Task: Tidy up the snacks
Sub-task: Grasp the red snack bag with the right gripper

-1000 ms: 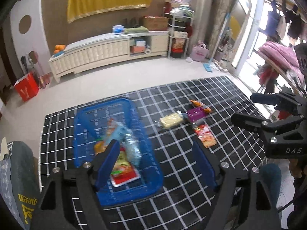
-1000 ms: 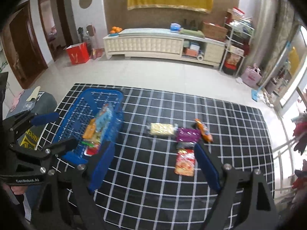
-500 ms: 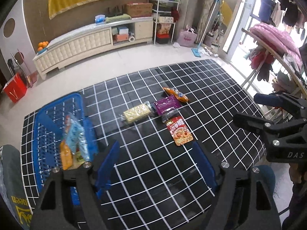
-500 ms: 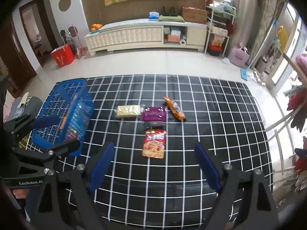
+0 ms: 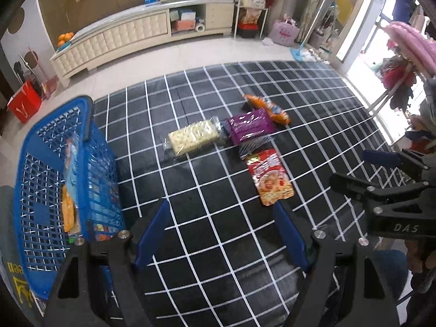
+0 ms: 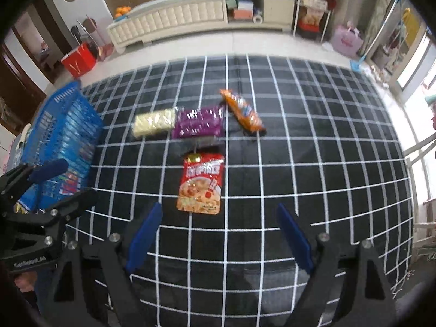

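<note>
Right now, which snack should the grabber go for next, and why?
Probably lower the right hand-held gripper onto the red snack packet. Its jaws are open and empty, and that packet lies nearest, just ahead of the fingertips on the checked cloth. The blue basket already holds some snacks, so this one likely goes there too.

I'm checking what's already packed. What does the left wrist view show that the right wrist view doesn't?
Only the left wrist view looks into the blue basket, showing snack packets already inside. Only the right wrist view shows the brown doorway at far left. Both share the red packet, purple packet, orange packet and pale cracker pack on the grid mat, plus both open tools.
</note>
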Tool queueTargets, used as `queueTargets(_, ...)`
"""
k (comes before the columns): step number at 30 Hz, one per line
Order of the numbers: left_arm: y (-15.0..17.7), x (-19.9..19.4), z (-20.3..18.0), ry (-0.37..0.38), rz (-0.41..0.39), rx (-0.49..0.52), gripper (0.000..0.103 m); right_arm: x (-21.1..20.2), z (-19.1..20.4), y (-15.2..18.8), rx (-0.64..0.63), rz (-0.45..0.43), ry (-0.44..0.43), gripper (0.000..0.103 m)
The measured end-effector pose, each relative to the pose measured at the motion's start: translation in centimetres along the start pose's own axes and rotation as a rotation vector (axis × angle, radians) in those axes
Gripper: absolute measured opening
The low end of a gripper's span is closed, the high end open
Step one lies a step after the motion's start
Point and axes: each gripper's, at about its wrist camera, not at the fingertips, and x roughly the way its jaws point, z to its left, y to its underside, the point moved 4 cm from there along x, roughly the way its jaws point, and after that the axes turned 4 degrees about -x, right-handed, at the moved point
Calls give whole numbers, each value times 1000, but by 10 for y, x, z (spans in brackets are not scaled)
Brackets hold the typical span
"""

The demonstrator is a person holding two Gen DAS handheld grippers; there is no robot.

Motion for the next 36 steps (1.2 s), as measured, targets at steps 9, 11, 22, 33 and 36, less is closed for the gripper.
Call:
queueTargets(9,5,62,9,-30,55,-41,76,56,3,-7,8,101,-24,88)
queueTargets(11,4,71,13,-31,62,-52,76,67,6,-9,1,121,-25,88)
queueTargets(22,5,90,37,-30,62,-118,76,99,17,-18,-12,143,-26,89)
queueTargets(33,12,85,49,-35,71,-127,76,88,34,1,-129,44,65,42)
queueTargets(36,13,82,48,-39,71,-130,76,83,29,7,-124,9,55,33)
